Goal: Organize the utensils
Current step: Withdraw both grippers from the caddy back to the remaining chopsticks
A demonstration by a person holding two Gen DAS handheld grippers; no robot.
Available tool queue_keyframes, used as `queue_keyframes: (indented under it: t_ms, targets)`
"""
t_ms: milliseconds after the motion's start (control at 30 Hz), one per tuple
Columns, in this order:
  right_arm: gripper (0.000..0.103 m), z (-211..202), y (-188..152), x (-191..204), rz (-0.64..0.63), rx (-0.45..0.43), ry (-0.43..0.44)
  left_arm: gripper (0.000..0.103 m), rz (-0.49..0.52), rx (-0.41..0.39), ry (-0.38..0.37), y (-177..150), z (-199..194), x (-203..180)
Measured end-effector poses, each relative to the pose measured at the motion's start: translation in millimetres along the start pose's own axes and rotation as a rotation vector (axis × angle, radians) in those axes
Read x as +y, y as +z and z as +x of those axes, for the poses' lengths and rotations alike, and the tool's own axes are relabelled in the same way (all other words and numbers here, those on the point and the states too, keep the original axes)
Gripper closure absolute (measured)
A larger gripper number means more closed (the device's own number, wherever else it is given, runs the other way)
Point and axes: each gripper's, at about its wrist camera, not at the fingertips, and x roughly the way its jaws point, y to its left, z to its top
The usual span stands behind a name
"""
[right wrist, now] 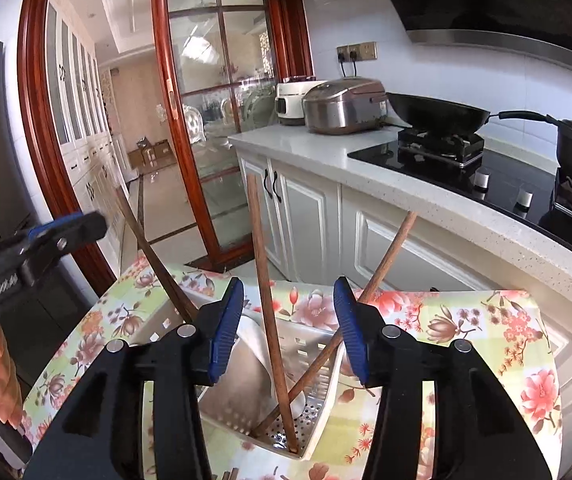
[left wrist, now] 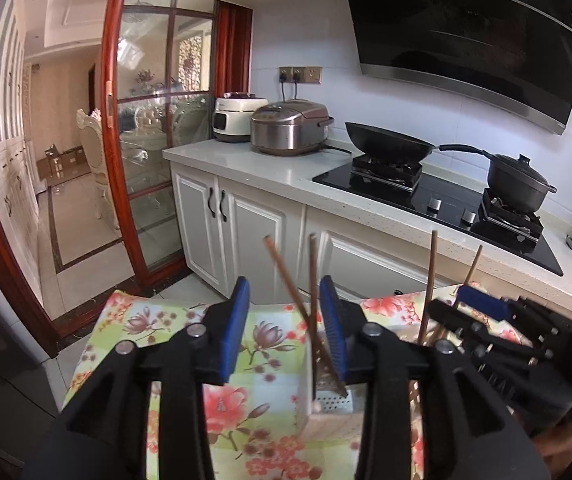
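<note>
Three wooden chopsticks stand tilted in one perforated metal utensil holder on the floral tablecloth, two crossing. Both the right gripper and the left gripper have jaws spread, gripping nothing.

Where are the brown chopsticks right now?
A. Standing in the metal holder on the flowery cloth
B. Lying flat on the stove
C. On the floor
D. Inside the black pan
A: the chopsticks stand with their tips in the perforated metal holder on the flowery cloth, between the open right gripper.
</note>
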Motion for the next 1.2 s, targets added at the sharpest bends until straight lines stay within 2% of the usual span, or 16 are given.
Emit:
queue_keyframes:
  t_ms: [33,100,200,300,533,733,933,1200]
  targets:
    - [0.057,-3,0,-1,0.002,-0.006,-0.001,0.055,-0.006,-0.010,0.013,-5,-6,3]
    - [0.057,-14,-4,-2,0.004,-0.022,-0.003,0.040,-0.025,-0.032,0.032,-14,-19,10]
    - [0.057,-32,-14,-3,0.008,-0.043,-0.005,0.027,-0.048,-0.044,0.056,-31,-38,19]
    - [0.057,-49,-28,-3,0.014,-0.053,-0.002,0.019,-0.070,-0.055,0.095,-53,-55,29]
    - [0.057,-77,-71,3,0.028,-0.062,-0.016,0.011,-0.081,-0.062,0.119,-105,-89,34]
    - [0.057,-96,-107,11,0.043,-0.080,-0.031,0.006,-0.076,-0.064,0.090,-140,-112,26]
    - [0.057,-109,-133,17,0.041,-0.088,-0.041,0.006,-0.084,-0.019,0.069,-166,-115,17]
    - [0.057,-96,-167,23,0.034,0.006,-0.023,0.006,-0.009,0.053,0.061,-192,-106,-4]
